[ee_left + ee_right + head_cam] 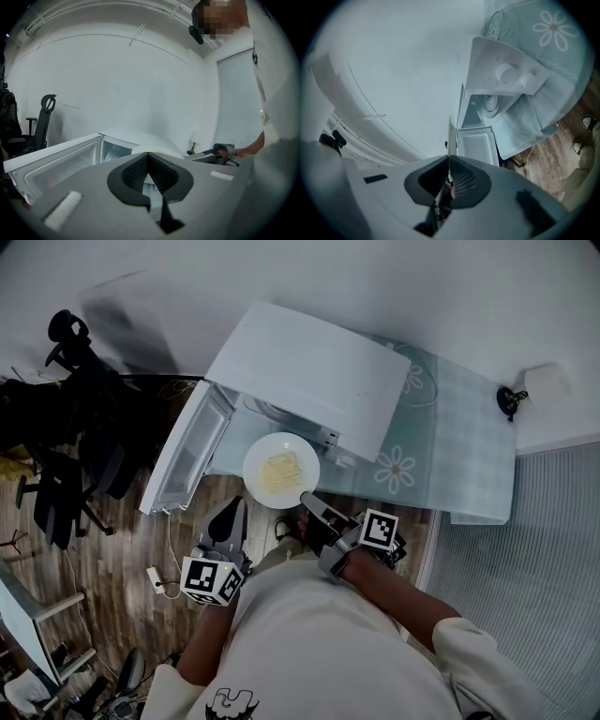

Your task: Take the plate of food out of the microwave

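The table (473,442), under a pale cloth printed with daisies, lies beyond the right claw (307,499) and off to its right. On it stands the white microwave (309,381), straight ahead of both claws. Its door (187,457) is swung wide open and hangs out past the table edge, ahead and to the left of the left claw (237,508). A wooden floor (122,549) spreads below, left of the left claw.

The plate (255,461), white and round, is out of the microwave's cavity and held level in the air in front of the opening, just beyond the tips of both claws. A pale yellow helping of food (279,471) lies in its middle.

The right claw is clenched on the near right rim of the plate. In the right gripper view the rim shows edge-on as a thin pale line pinched between the two pads. The left claw sits just short of the plate's near left edge with its jaws pressed together at the tips and nothing between them. In the left gripper view the plate shows just past those tips, and whether they touch it cannot be told.
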`<state>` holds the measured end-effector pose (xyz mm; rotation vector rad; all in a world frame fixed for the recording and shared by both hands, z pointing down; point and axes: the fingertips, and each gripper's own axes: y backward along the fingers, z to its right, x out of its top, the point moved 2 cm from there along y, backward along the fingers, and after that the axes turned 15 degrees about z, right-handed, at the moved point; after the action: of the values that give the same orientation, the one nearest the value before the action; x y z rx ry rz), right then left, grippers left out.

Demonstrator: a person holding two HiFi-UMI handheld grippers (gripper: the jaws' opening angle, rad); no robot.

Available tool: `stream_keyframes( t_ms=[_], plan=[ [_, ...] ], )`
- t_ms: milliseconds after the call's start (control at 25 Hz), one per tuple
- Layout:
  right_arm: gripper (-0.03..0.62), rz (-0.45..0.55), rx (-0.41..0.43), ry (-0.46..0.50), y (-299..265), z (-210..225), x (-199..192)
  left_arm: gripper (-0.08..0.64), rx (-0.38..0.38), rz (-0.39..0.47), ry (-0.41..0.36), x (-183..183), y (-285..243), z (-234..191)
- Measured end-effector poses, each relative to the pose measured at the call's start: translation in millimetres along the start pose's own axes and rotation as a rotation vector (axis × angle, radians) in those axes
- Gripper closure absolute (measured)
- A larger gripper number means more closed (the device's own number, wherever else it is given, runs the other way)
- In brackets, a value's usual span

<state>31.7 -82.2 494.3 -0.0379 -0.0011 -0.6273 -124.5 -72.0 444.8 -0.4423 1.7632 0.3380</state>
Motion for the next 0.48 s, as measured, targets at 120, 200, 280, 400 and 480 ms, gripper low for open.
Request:
stream_keyframes(
  t_ms=[120, 200, 280, 400, 480],
  plan=[
    [0.572, -0.015, -0.004, -0.015, 1.1, 0.1, -4.4, 0.557, -0.001, -0.006, -0.008, 0.3, 0.6, 1.5],
    [0.572, -0.017, -0.011, -0.020, 5.0, 0.0, -5.1, 0.557, -0.005, -0.010, -0.008, -1.9, 0.0, 5.6],
    [0.572, -0.020, -0.011, -0.016, 8.6, -1.6, -4.9, 0.555, -0.013, -0.012, -0.005, -3.4, -1.4, 11.0],
    [0.572, -0.019, -0.014, -0.003, 9.9, -2.9, -4.0, 0.557, -0.030, -0.012, -0.001, -2.9, -4.6, 16.4],
    [0.572, -0.020, -0.025, -0.004, 9.0, -0.5, -3.8, 0.557, -0.033, -0.013, 0.003, -4.3, -5.6, 17.3]
  ],
)
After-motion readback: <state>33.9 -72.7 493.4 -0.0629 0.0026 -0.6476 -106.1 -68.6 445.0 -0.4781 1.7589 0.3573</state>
